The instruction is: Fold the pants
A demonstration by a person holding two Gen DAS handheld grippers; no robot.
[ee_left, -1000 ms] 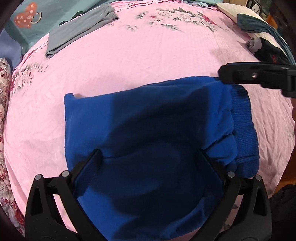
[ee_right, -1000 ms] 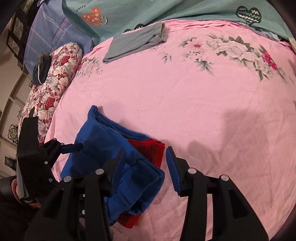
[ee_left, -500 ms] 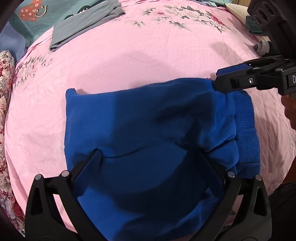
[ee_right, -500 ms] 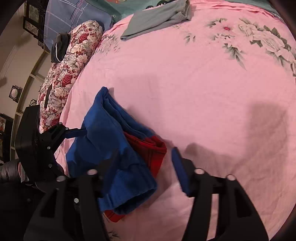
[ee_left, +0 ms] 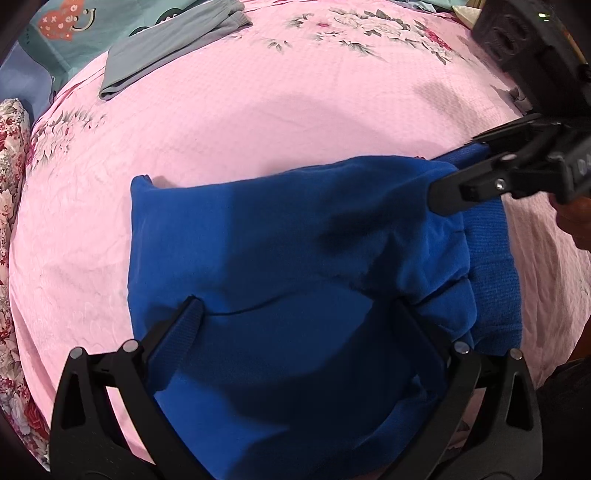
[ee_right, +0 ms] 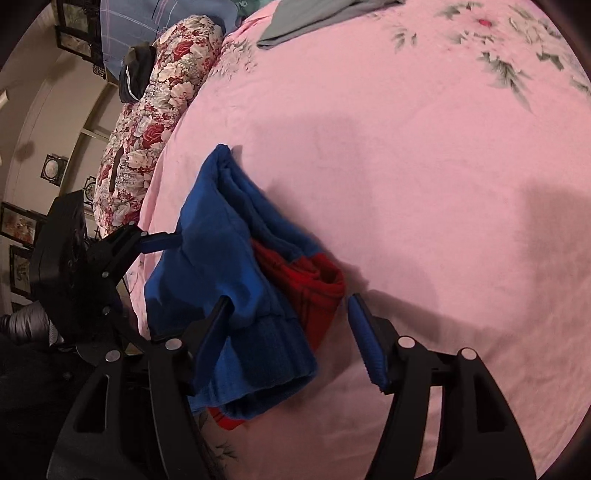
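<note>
Blue pants [ee_left: 295,240] lie folded on the pink bed sheet [ee_left: 295,110], ribbed band [ee_left: 491,266] at the right. My left gripper [ee_left: 295,321] stands open above them, its fingers wide apart over the fabric. In the right wrist view the pants [ee_right: 221,251] show a red lining [ee_right: 306,280] at the band end. My right gripper [ee_right: 290,306] straddles that end and its jaws are opening. Its left finger touches the band [ee_right: 273,350]; the right finger stands clear of the cloth. One left gripper finger [ee_right: 159,242] meets the pants' far edge.
A folded grey garment [ee_left: 166,44] lies at the back of the bed. A floral pillow [ee_right: 155,110] with a dark item [ee_right: 135,74] on it runs along the left side. Behind the grey garment is a teal blanket [ee_left: 55,33]. A person's hand [ee_left: 576,221] shows at the right edge.
My right gripper has dropped and tipped down onto the band end of the pants, and its jaws have spread wider. The left gripper has stayed over the pants.
</note>
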